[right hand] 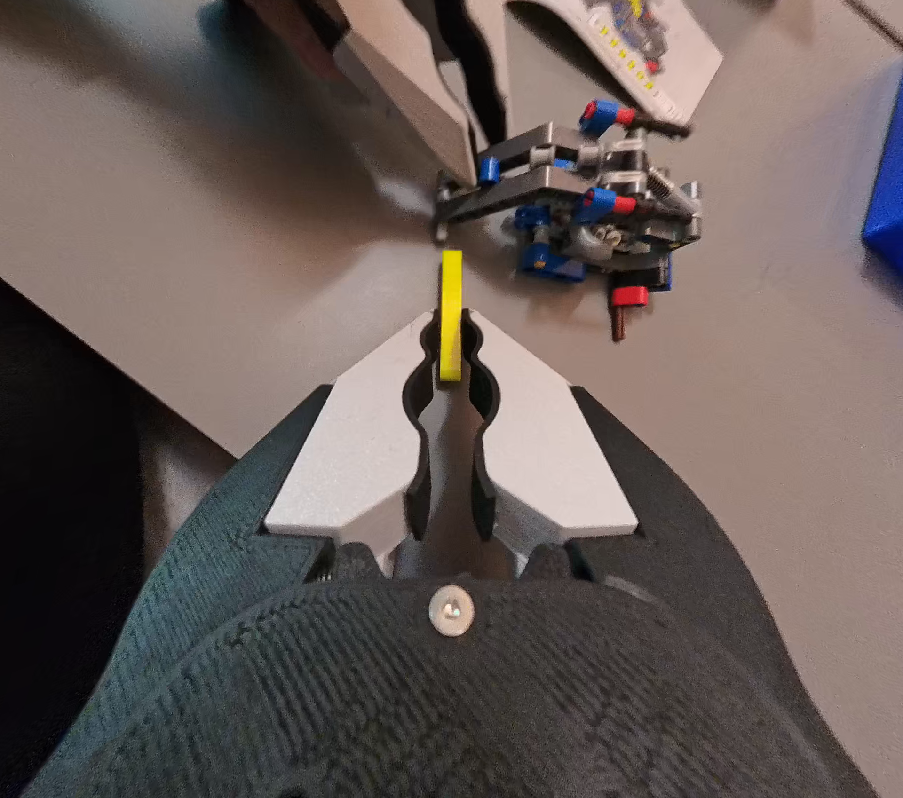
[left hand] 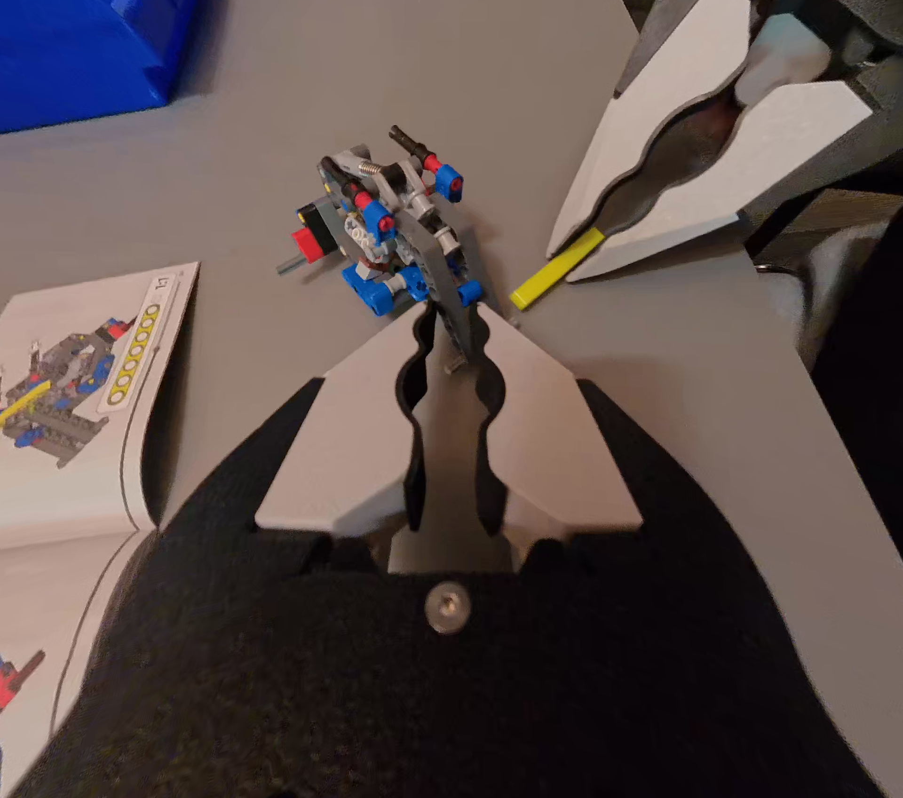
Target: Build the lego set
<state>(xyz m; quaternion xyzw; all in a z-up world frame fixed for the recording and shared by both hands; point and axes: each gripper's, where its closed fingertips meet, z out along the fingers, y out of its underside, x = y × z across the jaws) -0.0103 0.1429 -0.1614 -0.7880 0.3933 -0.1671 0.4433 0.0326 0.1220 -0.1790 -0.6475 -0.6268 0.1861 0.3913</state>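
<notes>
Both level, left gripper (left hand: 454, 310) clamping brick model (left hand: 391, 227), right gripper (right hand: 452, 315) pinching yellow beam (right hand: 450, 315)

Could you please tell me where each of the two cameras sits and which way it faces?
Left wrist view: on the left tongs, looking along them at the toy model whose grey beam they clamp; right tongs upper right.
Right wrist view: on the right tongs, which grip a yellow bar; left tongs above.
Shared: model, bar, booklet, grey table.

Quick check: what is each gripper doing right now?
Left gripper: closed on the dark grey beam of the brick model.
Right gripper: closed on a yellow beam.
</notes>
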